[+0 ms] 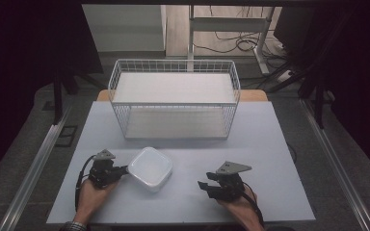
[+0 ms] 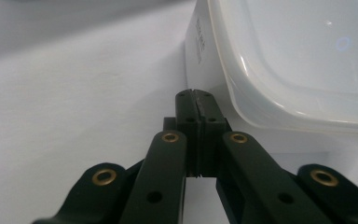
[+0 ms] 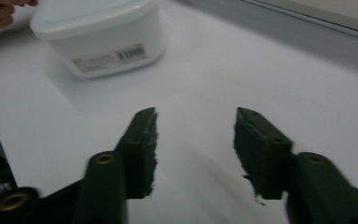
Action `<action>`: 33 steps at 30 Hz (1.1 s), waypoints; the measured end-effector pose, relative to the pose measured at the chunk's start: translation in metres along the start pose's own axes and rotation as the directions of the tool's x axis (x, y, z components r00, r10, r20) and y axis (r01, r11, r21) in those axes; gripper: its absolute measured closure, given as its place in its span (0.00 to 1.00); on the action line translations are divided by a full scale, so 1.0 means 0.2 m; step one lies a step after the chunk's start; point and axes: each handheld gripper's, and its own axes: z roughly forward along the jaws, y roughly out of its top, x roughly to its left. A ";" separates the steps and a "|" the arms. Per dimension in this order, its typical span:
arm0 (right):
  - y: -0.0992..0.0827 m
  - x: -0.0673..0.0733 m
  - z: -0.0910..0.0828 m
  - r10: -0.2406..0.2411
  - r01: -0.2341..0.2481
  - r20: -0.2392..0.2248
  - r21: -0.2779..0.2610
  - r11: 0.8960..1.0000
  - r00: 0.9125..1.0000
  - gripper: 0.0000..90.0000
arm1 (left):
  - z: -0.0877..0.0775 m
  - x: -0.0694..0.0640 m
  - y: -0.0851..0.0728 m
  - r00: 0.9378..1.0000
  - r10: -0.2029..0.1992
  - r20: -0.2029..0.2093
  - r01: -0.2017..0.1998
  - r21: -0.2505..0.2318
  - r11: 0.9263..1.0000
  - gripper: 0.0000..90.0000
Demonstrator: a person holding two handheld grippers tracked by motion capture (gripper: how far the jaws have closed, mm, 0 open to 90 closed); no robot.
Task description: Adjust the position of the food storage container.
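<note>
Now | white lidded square box [image 1: 150,168], barcode label | left tool [image 1: 123,169] closed, empty | right tool [image 1: 205,187] part-open, empty

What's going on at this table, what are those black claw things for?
A person sits at a table with a claw-like gripper in each hand. The left gripper, jaws shut, has its tips right at the side of a white lidded container, seemingly nudging it. The right gripper stands open on bare tabletop, apart from the container and holding nothing. A white wire basket stands behind.

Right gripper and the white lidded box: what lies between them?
Nothing: bare table separates the right gripper from the white box, as the right gripper view shows.
</note>
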 end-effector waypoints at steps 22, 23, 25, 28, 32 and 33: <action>0.08 -0.04 0.10 0.027 -0.025 -0.030 0.056 0.998 0.999 0.99 | 0.15 -0.34 0.06 0.988 0.080 0.132 -0.084 0.027 0.996 1.00; 0.07 -0.04 0.10 0.029 -0.027 -0.027 0.057 0.998 0.999 0.99 | 0.15 -0.35 0.06 0.987 0.082 0.136 -0.086 0.026 0.996 1.00; 0.06 -0.06 0.08 0.034 -0.033 -0.027 0.054 0.998 0.999 0.99 | 0.16 -0.36 0.06 0.987 0.084 0.140 -0.089 0.026 0.996 1.00; 0.06 -0.06 0.08 0.028 -0.026 -0.021 0.052 0.998 0.999 0.99 | 0.16 -0.36 0.06 0.986 0.083 0.144 -0.088 0.024 0.996 1.00; 0.06 -0.05 0.07 -0.011 0.010 0.018 0.050 0.999 1.000 0.92 | 0.12 -0.36 0.06 0.990 0.107 0.087 -0.109 0.015 0.994 0.96; 0.06 -0.05 0.07 -0.011 0.010 0.018 0.050 0.999 1.000 0.92 | 0.12 -0.36 0.06 0.990 0.107 0.087 -0.109 0.015 0.994 0.92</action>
